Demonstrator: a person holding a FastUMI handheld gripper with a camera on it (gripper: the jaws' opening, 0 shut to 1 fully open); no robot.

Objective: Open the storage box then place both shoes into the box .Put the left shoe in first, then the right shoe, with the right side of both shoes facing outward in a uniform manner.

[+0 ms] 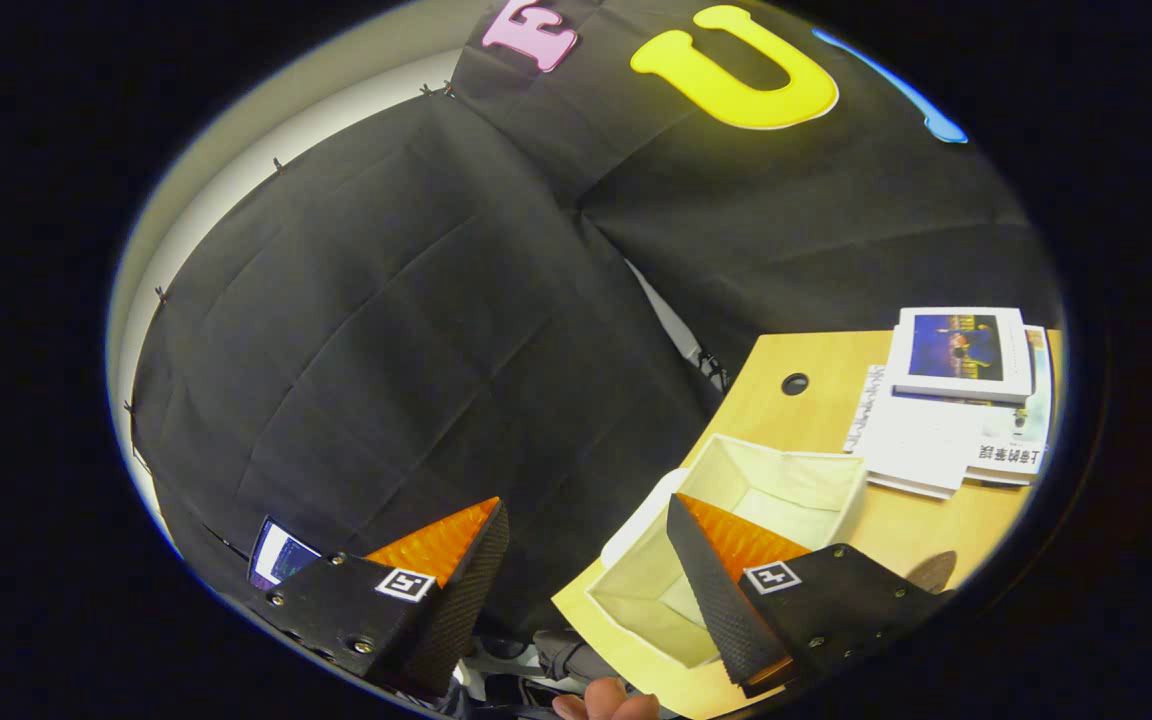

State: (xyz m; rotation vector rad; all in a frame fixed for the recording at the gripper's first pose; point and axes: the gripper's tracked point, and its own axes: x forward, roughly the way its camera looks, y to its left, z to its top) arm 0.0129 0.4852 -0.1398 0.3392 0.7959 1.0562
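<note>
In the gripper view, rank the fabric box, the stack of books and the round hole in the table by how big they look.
1. Fabric box, open, behind one of the open fingers, which hold nothing.
2. Stack of books; it lies farther off, so its true size against the box is unsure.
3. Hole in the table, clearly smallest.

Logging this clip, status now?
Tool open, empty, raised off table. Storage box open, empty, beyond fingers. Books stacked behind box.

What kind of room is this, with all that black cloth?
Probably a recording booth, not a home. Black cloth hangs as walls around a wooden desk holding an open fabric storage box and stacked books. The gripper is open, fingers holding nothing.
</note>
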